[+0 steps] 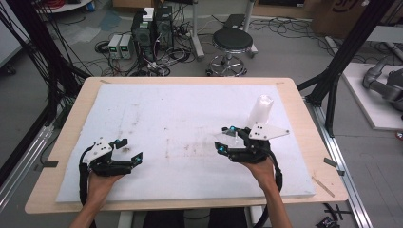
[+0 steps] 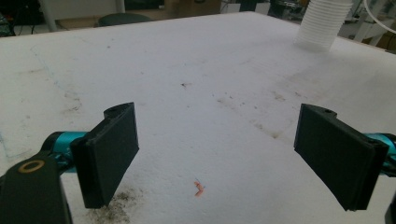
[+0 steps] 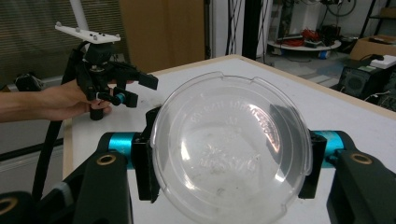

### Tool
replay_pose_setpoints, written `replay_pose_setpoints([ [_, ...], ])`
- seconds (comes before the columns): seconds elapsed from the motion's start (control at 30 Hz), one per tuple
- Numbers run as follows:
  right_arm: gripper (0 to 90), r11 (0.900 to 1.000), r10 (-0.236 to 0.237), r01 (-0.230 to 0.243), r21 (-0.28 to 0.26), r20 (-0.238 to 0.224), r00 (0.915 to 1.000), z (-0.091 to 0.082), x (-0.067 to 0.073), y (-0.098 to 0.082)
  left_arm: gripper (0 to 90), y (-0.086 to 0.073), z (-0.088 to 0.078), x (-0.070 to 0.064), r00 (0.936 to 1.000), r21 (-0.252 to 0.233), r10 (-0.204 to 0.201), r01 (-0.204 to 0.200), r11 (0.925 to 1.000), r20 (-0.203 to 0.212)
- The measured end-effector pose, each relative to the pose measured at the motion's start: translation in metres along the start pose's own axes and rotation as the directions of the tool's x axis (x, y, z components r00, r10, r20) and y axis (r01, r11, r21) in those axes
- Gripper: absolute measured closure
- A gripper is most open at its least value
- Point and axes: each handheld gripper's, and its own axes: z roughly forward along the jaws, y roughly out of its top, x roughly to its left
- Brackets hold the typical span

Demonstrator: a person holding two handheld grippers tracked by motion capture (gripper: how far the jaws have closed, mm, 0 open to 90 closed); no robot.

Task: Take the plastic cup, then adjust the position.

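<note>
- Left gripper [image 1: 127, 151]: we see its jaws spread wide over bare foam pad [image 1: 180, 109], nothing between them. A small orange scrap [image 2: 199, 188] lies on the pad just ahead of it. We judge little risk on this side unless the idle hand drifts into the other's path.
- Right gripper [image 3: 229, 158]: its jaws pinch a clear lid [image 3: 231, 149] by opposite edges, held above the pad. We judge the thin plastic could buckle or pop out if squeezed harder, or slip if the grip eases.
- Cup stack [image 1: 262, 110]: it stands upright just beyond the right gripper; a careless swing could topple it.
- Count: two grippers, one lid, one stack (cups too blurred to count), one scrap.
</note>
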Motion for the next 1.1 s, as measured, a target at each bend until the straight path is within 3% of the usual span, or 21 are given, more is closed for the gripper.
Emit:
replay_pose_setpoints([
  [0.33, 41.0, 1.000, 0.005, -0.005, 0.003, -0.003, 1.0000, 0.001, 0.002, -0.002, 13.5, 0.000, 0.001, 0.001, 0.9999, 0.010, -0.013, 0.013, 0.9999, -0.007],
  [0.63, 41.1, 1.000, 0.015, -0.015, 0.003, -0.004, 0.9999, 0.000, -0.002, -0.004, 10.9, 0.000, -0.001, 0.003, 0.9995, -0.010, -0.033, 0.033, 0.9994, 0.001],
  [0.8, 41.1, 1.000, 0.017, -0.017, 0.000, -0.019, 0.9997, 0.003, -0.003, -0.003, 11.0, 0.002, -0.003, 0.005, 1.0000, -0.018, 0.002, -0.002, 0.9998, 0.005],
  [1.1, 41.1, 1.000, 0.006, -0.006, -0.001, -0.078, 0.9970, 0.008, -0.004, 0.003, 11.0, 0.025, -0.014, 0.012, 0.9941, -0.099, 0.050, -0.041, 0.9943, 0.096],
])
